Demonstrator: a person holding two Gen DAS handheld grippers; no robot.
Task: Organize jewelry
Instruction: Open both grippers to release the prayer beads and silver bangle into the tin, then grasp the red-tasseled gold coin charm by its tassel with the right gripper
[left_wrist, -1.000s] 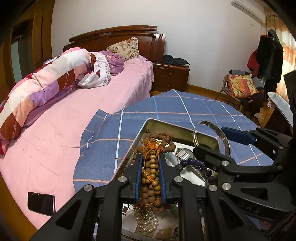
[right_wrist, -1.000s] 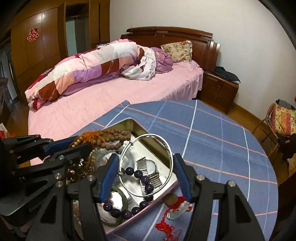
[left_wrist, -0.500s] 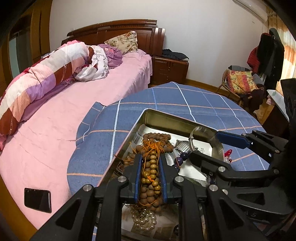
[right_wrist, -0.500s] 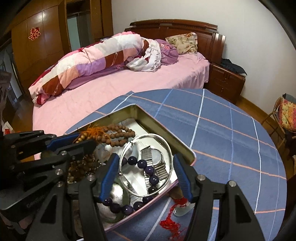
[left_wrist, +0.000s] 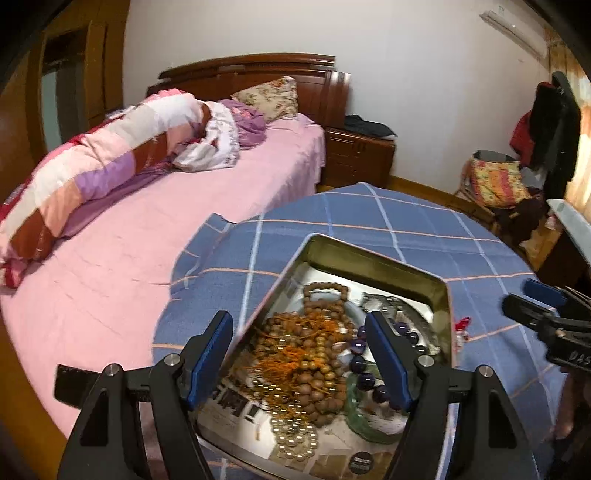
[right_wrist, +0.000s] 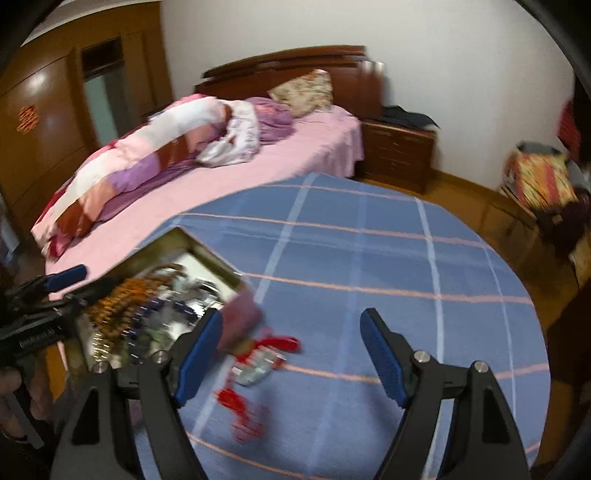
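Blue checked tablecloth (right_wrist: 369, 258) fills mid-frame. Left gripper (left_wrist: 299, 362) jaws opening over brown wooden bead strand (left_wrist: 314, 354) in metal tin (left_wrist: 373, 258). Right gripper (right_wrist: 291, 354) jaws opening, empty, above red-tasselled pendant (right_wrist: 258, 363) at lower centre: light, floppy, likely best pinched at its solid body.

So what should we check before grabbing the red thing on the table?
1. Left gripper let go of the wooden beads: ok, its fingers are opening, clear of the pile in the tin.
2. Right gripper empty: ok, fingers opening, nothing between them but tablecloth.
3. Red tassel charm still outside the tin: ok, it lies on the cloth beside the tin's edge.
4. Right gripper lined up over the charm: not ok, the charm sits by its left-hand finger, not centred.
5. Exact shape of the charm: cannot tell, the right view is blurred.
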